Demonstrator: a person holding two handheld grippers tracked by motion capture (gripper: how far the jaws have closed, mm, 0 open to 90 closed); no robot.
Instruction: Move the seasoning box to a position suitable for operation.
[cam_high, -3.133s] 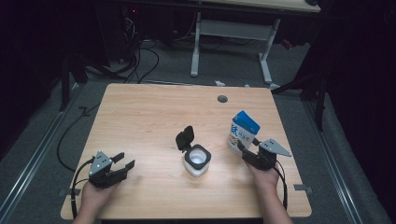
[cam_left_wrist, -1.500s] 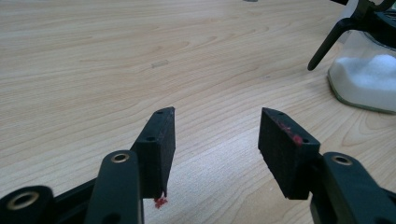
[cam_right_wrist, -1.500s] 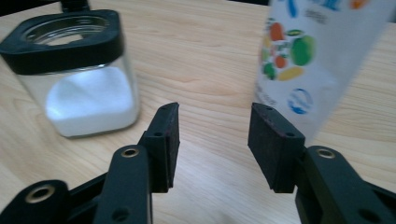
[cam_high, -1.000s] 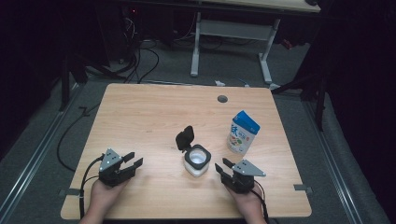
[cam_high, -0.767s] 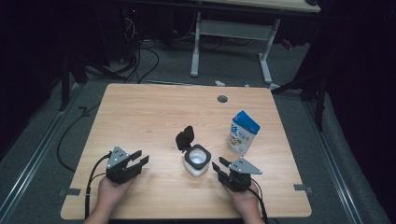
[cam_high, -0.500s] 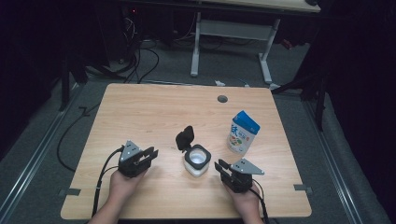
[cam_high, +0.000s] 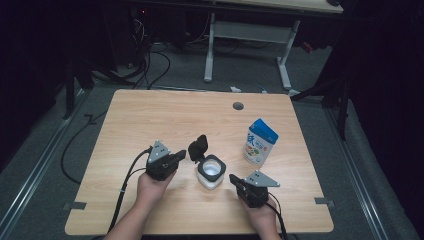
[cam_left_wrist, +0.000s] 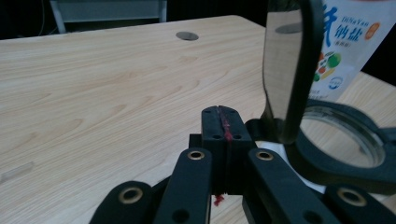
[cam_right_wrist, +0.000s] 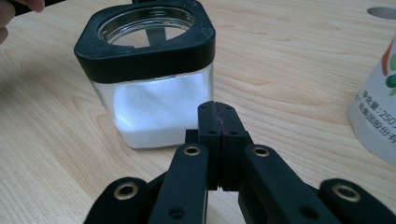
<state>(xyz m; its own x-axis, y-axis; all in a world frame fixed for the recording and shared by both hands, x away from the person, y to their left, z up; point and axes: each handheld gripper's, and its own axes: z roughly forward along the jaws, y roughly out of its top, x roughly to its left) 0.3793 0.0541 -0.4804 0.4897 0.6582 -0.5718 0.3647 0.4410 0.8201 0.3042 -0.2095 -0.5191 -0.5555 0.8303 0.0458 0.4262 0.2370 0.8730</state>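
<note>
Square clear glass jar with a black rim sits mid-worktop, hinged black lid still flipped up, white powder already inside; the blue-and-white salt pouch stands at its 2 o'clock. Left gripper at the jar's 9 o'clock and right gripper at its 5 o'clock both just snapped together on nothing, so I'd guess only closing the lid is left

The high view looks forward and down from above the person's edge of the table, taking in the whole top from some way off. The left gripper view sits low, close behind the left tongs, facing across the table past the jar toward the pouch. The right gripper view rides equally low behind the right tongs, close to the jar. All three share jar and pouch.
</note>
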